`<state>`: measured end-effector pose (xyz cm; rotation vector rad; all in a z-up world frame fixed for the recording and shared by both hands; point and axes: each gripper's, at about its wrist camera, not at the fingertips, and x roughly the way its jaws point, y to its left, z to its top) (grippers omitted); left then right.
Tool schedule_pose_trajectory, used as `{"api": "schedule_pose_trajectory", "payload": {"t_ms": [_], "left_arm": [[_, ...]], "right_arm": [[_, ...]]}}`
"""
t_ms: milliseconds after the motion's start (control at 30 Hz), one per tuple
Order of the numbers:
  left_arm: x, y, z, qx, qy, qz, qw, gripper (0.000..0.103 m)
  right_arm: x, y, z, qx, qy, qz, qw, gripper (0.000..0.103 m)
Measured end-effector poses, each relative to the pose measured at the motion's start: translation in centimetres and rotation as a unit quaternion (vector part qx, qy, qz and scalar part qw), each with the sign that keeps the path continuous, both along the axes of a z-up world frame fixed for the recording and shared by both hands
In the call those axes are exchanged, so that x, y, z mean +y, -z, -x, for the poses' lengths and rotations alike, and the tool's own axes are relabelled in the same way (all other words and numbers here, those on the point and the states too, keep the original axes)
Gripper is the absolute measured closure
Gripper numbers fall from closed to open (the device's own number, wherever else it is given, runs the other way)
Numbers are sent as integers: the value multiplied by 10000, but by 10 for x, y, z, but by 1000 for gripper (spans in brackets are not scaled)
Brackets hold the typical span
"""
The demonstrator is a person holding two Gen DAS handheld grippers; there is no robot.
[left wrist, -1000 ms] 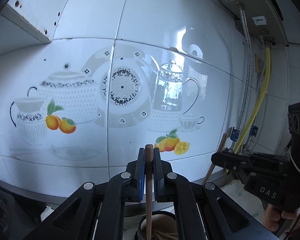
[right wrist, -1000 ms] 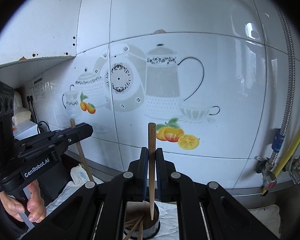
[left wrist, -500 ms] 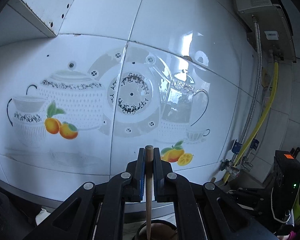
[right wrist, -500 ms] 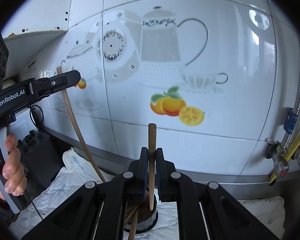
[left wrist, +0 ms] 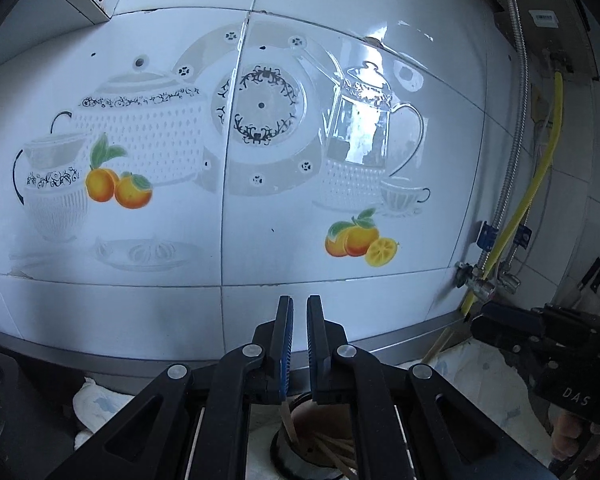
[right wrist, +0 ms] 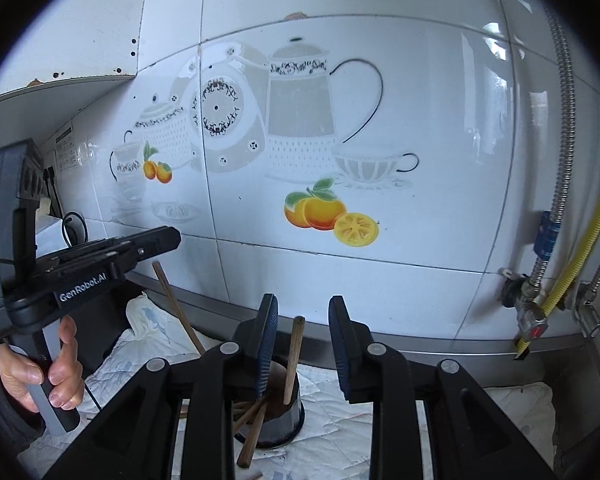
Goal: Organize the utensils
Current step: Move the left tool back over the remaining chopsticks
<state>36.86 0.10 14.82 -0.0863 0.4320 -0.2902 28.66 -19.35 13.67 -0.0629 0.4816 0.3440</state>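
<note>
**A:** Where is the right-hand chopstick?

**B:** That chopstick (right wrist: pixel 293 360) stands tilted in the dark holder (right wrist: pixel 288 410) among other sticks (right wrist: pixel 256 432). It is between the right gripper (right wrist: pixel 302 308) fingers, which have just been spreading and touch it on neither side.

**A:** And the left?

**B:** The left gripper (left wrist: pixel 298 312) fingers are drawn almost together (only a slit of tiled wall (left wrist: pixel 140 312) shows through). A second chopstick (left wrist: pixel 289 420) slants from beneath them into the holder; whether it is pinched I cannot tell.

**A:** Underneath?

**B:** A white cloth (right wrist: pixel 340 396), with the holder on it
</note>
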Motion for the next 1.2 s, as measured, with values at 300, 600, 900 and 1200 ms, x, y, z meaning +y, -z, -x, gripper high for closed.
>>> {"api": "schedule_pose_trajectory", "payload": {"t_ms": [300, 600, 900, 1200], "left_arm": [[13, -4, 62, 188, -78, -324, 9993, 94], [25, 14, 150, 413, -31, -771, 9962, 91], [27, 48, 235, 601, -17, -954, 9936, 55], [25, 107, 287, 1049, -23, -1021, 9892, 55]], "right_arm": [[-15, 6, 54, 135, 93, 132, 9998, 73], [-27, 31, 123, 372, 68, 139, 9992, 73], [-30, 79, 181, 686, 49, 267, 9973, 70], [-42, 146, 218, 1337, 206, 43, 9908, 70]]}}
